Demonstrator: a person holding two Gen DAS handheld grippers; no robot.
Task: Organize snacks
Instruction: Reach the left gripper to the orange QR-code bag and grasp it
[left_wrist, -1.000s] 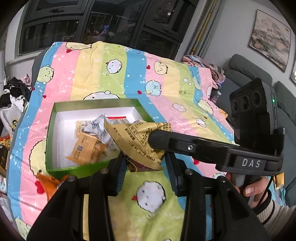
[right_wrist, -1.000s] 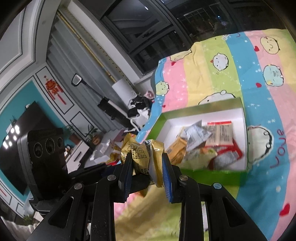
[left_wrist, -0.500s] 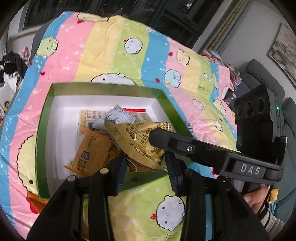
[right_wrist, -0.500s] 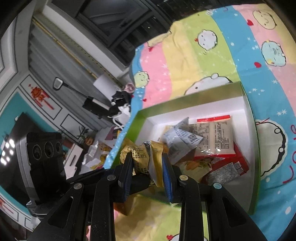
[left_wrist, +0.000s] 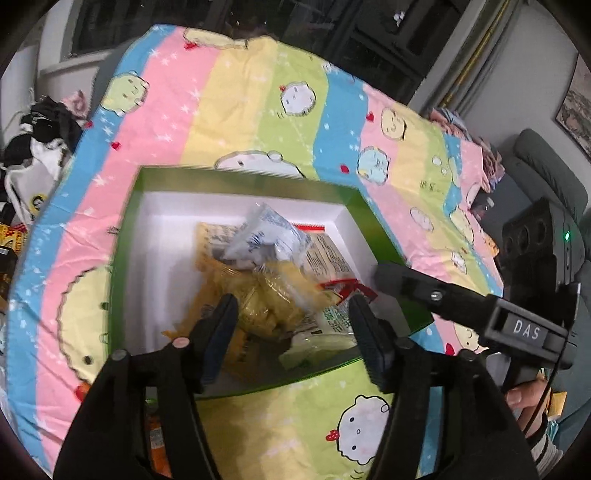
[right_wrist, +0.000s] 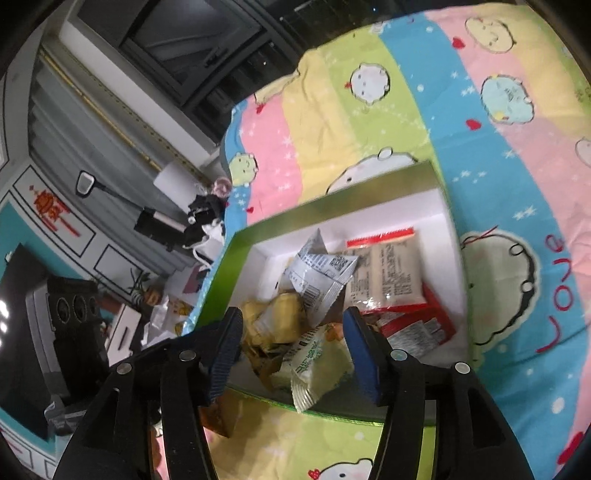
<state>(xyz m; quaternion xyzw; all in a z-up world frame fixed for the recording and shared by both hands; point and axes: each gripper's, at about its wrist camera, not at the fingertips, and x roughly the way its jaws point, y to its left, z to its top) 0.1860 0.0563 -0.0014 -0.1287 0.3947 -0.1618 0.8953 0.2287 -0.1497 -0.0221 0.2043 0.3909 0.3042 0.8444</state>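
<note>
While both grippers' jaws are opening over green box (left_wrist: 236, 181), striped cartoon blanket (left_wrist: 229, 110) covers surface.

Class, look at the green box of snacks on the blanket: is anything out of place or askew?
Yes. A pale green snack packet leans over the green box near wall, one corner poking out, while the other packets lie inside.

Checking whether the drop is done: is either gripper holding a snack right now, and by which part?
Neither. Both the left gripper and right gripper are opening, pads clear of the crinkled gold foil snack packet blurred above the green cardboard box.
</note>
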